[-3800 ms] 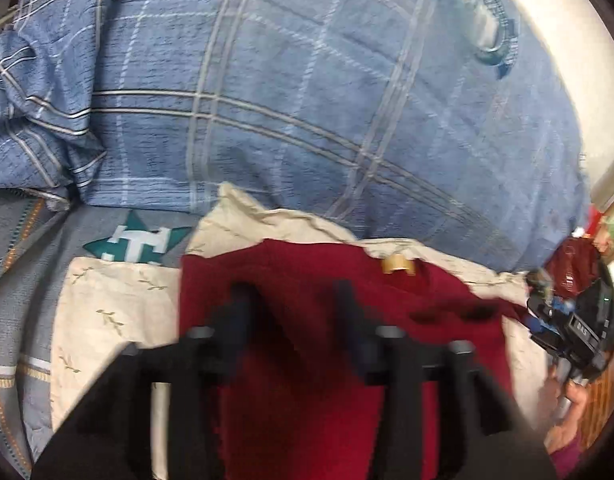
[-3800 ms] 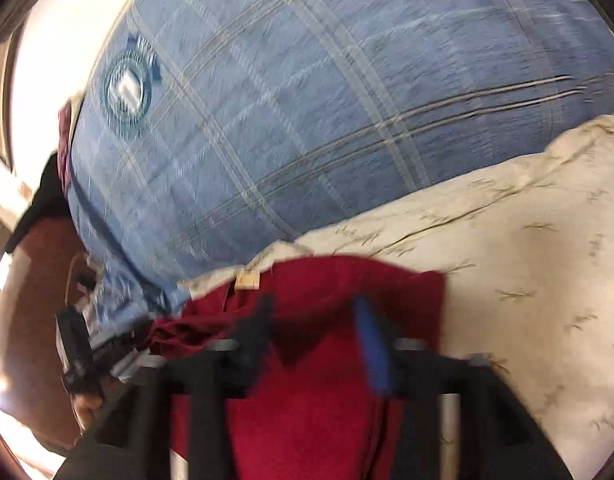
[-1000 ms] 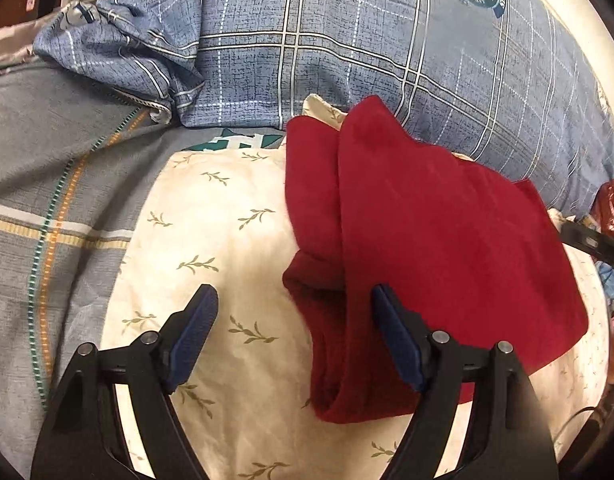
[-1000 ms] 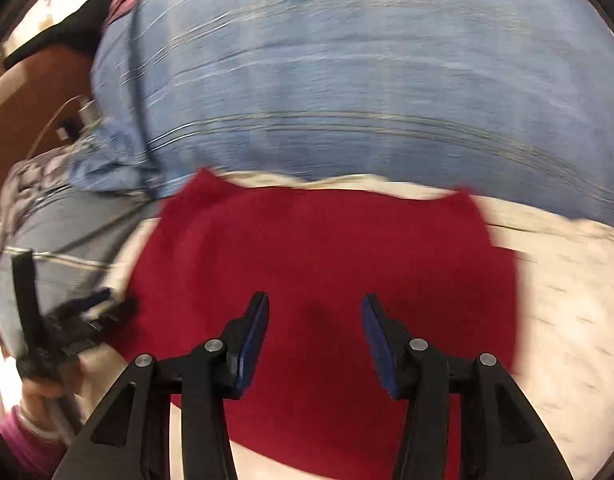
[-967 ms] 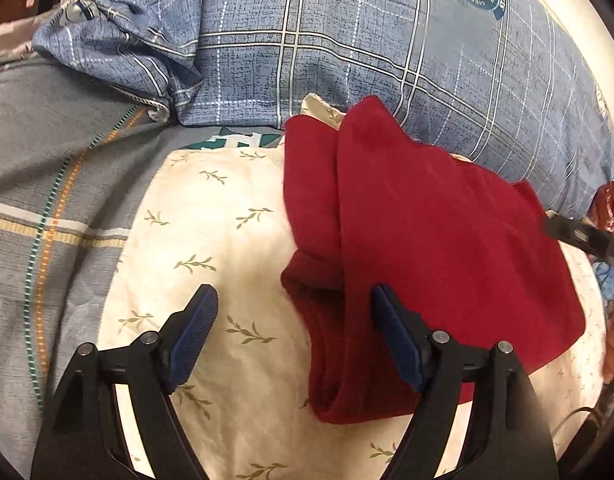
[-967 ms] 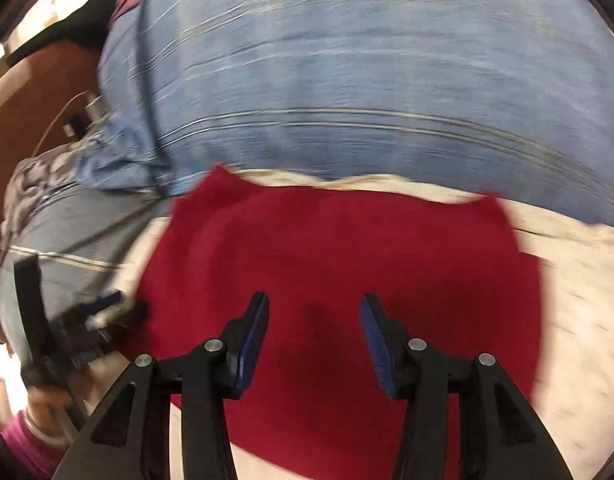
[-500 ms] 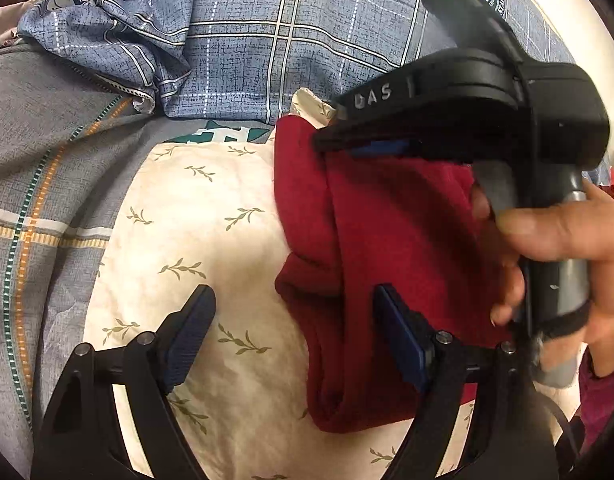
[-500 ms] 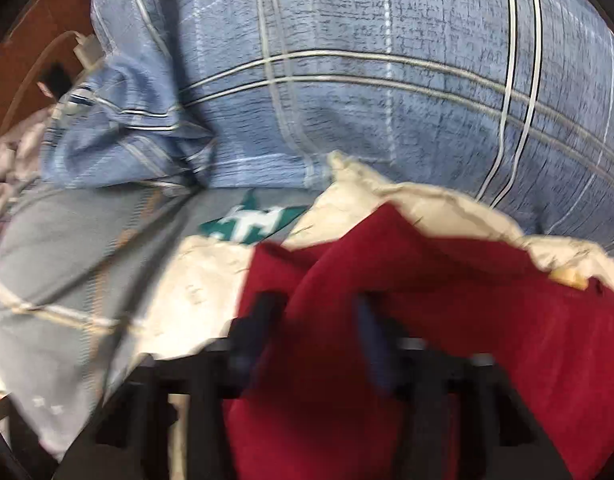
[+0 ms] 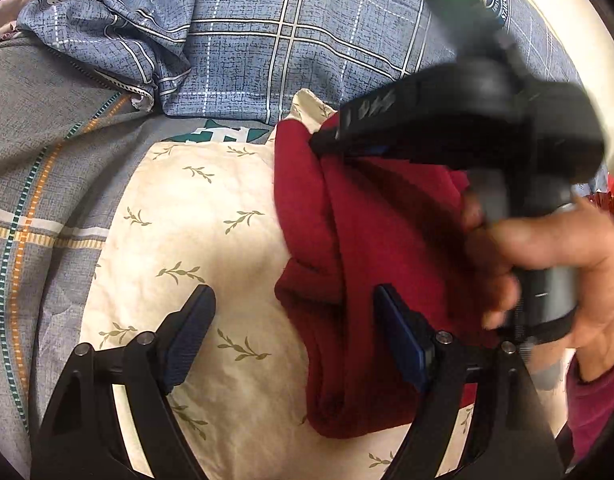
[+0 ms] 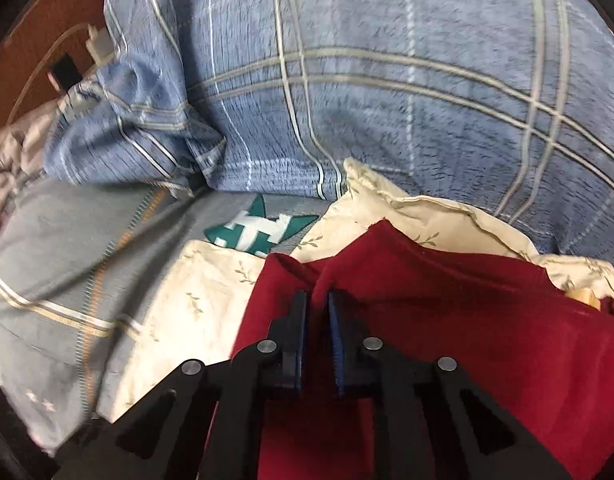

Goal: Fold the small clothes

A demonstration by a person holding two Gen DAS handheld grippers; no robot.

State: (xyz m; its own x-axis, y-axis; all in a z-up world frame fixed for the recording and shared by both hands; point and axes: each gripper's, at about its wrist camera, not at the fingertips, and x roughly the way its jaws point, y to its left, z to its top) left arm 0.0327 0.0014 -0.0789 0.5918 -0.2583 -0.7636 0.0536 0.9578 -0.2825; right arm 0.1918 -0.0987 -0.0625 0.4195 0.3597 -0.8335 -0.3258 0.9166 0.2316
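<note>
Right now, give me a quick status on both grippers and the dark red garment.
Right gripper shut on dark red knit garment at its far fold. Left gripper open, straddling its near edge. Nothing in the way on cream leaf-print cloth.

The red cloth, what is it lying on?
The red cloth lies on a cream pillow with leaf print, which sits on a grey striped sheet. Whatever is directly beneath the cloth's middle is covered.

In the left wrist view the right gripper (image 9: 331, 146) is motion-blurred, and it and the hand (image 9: 547, 256) cover the red garment (image 9: 371, 240) toward 3 o'clock. In the right wrist view the garment runs off the edge at 5 o'clock, and a small tan tag (image 10: 587, 298) at 3 o'clock is too small to read.
</note>
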